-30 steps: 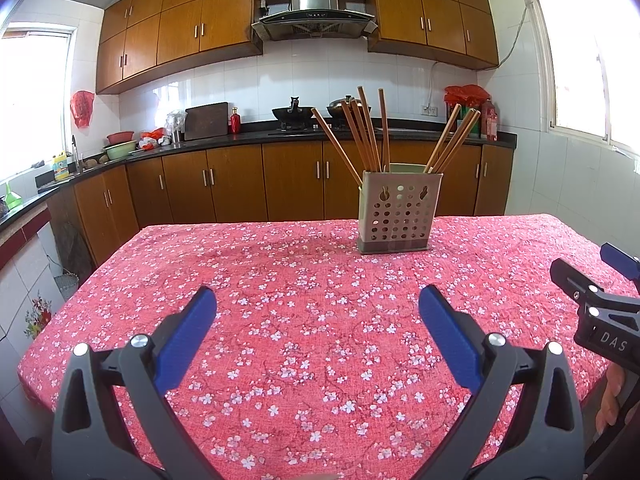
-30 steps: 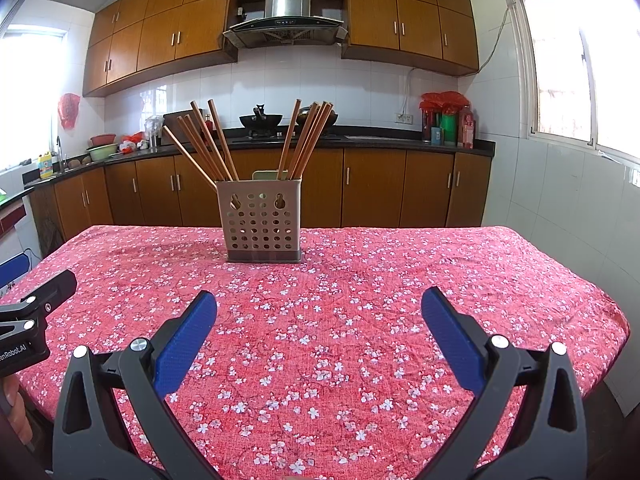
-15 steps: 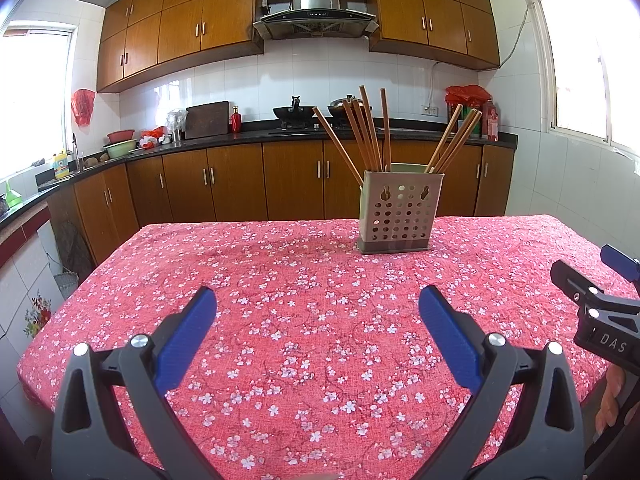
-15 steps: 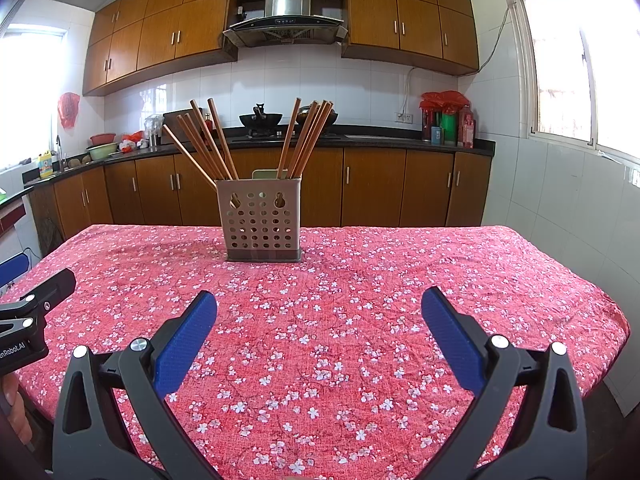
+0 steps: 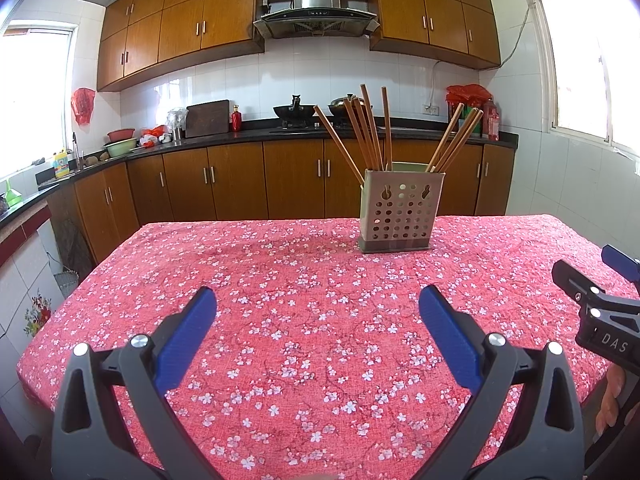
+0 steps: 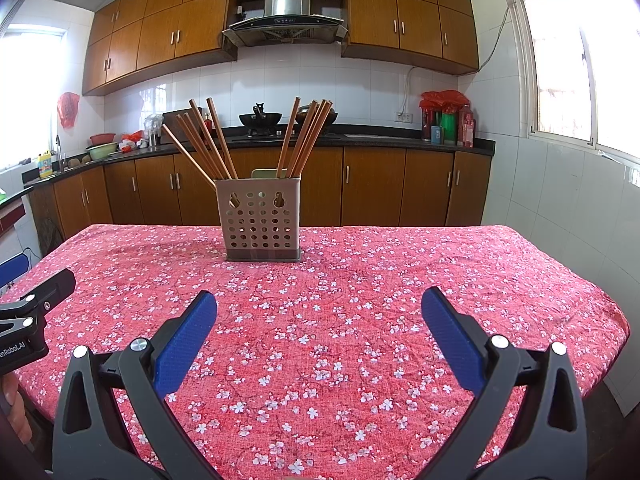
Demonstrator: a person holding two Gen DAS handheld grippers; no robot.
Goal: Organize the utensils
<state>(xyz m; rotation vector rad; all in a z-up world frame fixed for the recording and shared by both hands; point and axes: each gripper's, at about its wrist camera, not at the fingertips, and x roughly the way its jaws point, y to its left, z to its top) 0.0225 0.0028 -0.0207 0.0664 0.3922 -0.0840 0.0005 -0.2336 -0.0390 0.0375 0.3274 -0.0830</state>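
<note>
Between our left gripper's blue fingers we see nothing but flowered cloth: the jaws stand wide apart and hold nothing. Our right gripper is the same, its blue pads spread wide over the red tablecloth, with nothing between them.

Outward from the left gripper, at about one o'clock, the perforated utensil holder stands upright on the tablecloth, well apart from the fingertips. From the right gripper it sits at about eleven o'clock, toward the far side of the table. Brown chopsticks rise out of it in two bunches: one bunch fans toward ten to twelve o'clock on the holder's left side, the other leans toward one o'clock on its right side. A pale green piece shows just above the holder's rim between the bunches; we cannot tell what it is.

At three o'clock in the left view, the black frame of our right gripper enters the edge, with a fingertip of the hand below it. At nine o'clock in the right view, the left gripper's frame shows likewise.

Beyond the table run wooden cabinets, a dark counter with a wok, and a steel range hood.
</note>
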